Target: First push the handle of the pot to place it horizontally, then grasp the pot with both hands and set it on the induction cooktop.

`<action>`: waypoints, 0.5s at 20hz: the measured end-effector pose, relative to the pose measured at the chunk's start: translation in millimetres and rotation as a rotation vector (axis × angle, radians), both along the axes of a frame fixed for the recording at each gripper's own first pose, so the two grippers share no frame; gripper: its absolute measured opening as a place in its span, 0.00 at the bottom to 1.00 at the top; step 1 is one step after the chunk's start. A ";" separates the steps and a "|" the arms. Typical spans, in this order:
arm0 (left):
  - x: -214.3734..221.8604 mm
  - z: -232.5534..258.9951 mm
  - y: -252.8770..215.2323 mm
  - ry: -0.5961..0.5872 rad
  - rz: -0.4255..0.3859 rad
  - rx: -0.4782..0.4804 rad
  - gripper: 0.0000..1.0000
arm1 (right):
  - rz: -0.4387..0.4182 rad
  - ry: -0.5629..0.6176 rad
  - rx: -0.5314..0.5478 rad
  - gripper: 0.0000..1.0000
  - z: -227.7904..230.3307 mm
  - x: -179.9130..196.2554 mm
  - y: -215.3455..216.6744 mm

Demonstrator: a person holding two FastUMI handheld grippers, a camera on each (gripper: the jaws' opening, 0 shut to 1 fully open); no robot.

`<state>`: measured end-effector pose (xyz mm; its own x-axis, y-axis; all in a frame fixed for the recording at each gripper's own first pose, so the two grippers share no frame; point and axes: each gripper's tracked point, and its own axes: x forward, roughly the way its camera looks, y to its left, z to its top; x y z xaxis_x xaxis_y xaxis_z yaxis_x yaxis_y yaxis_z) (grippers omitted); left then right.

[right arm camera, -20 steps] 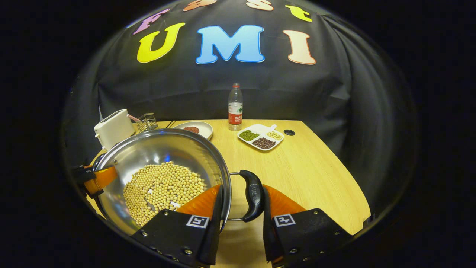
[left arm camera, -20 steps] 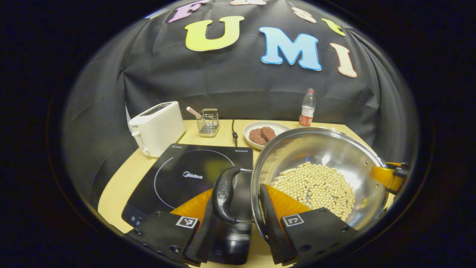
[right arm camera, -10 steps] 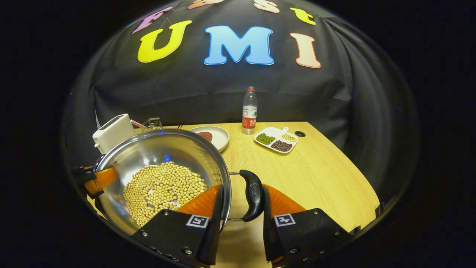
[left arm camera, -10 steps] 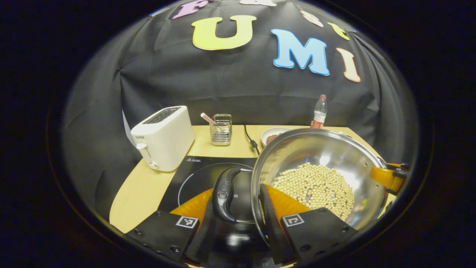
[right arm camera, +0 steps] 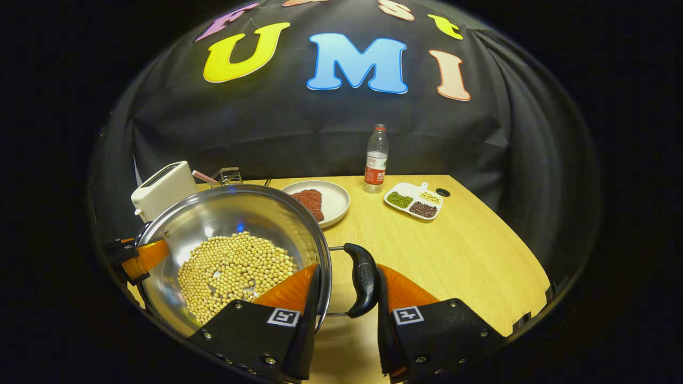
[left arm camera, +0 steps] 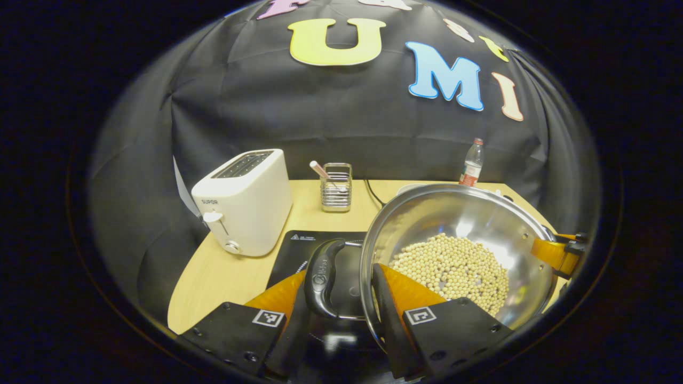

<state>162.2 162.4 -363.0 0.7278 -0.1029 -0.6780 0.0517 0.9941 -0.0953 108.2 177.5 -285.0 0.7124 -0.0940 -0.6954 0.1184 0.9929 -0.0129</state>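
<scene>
left gripper view: pot point(left arm camera: 459, 234) handles point(left arm camera: 322, 277) point sideways, level.

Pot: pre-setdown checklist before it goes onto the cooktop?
1. Left gripper grip: one finger outside the left handle, one inside the pot wall, both pressing. Ok.
2. Right gripper grip: mirrored on the right handle. Ok.
3. Pot level: soybeans lie pooled at the bottom, none at the rim. Ok.
4. Pot over the induction cooktop: its left side is above it; centring cannot tell.
5. Toaster clearance: stands apart from the pot, left of the cooktop. Ok.
6. Cooktop surface under the pot: hidden. Cannot tell.
</scene>
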 end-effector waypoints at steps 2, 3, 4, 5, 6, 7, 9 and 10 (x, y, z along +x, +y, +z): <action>1.3 -0.4 12.8 0.001 0.007 0.006 0.68 | 0.006 0.005 0.007 0.49 -2.0 3.9 14.4; 1.7 -0.2 20.5 0.003 0.010 0.010 0.64 | 0.009 0.006 0.010 0.49 -2.1 6.4 21.7; 4.0 -3.9 30.4 0.006 0.014 0.013 0.64 | 0.013 0.007 0.013 0.49 -4.0 8.5 28.4; 6.4 -5.0 39.2 0.007 0.020 0.015 0.64 | 0.017 0.008 0.016 0.49 -5.9 10.9 36.2; 9.0 -7.1 46.6 0.007 0.025 0.018 0.64 | 0.023 0.009 0.018 0.49 -6.0 13.4 43.5; 9.7 -8.0 53.1 0.008 0.029 0.020 0.64 | 0.028 0.010 0.020 0.49 -6.9 15.6 49.6; 12.7 -11.5 65.7 0.010 0.038 0.022 0.64 | 0.041 0.012 0.022 0.49 -9.4 19.9 61.3; 12.9 -14.8 70.7 0.013 0.042 0.021 0.64 | 0.047 0.014 0.022 0.49 -10.5 21.7 66.4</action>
